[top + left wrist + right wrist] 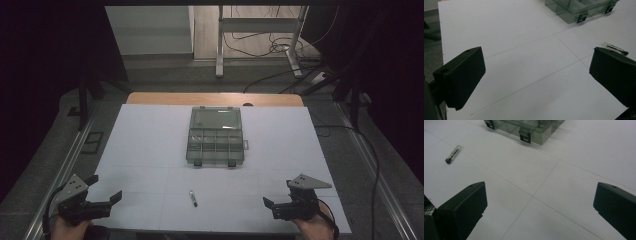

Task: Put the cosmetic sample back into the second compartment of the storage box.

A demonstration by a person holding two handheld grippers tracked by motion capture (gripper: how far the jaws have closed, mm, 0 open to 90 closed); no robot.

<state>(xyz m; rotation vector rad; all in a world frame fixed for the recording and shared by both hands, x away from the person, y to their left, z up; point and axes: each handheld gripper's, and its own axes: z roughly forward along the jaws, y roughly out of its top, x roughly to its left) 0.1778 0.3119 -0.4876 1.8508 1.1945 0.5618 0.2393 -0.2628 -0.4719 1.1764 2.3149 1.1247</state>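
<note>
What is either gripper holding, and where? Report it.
Nothing is held. Left gripper and right gripper are open over the table.

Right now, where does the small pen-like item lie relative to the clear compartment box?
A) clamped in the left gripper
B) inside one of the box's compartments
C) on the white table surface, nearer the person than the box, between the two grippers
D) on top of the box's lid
C: the small pen-like item lies alone on the white table, in front of the compartment box, with the left gripper and right gripper both open and holding nothing.
</note>
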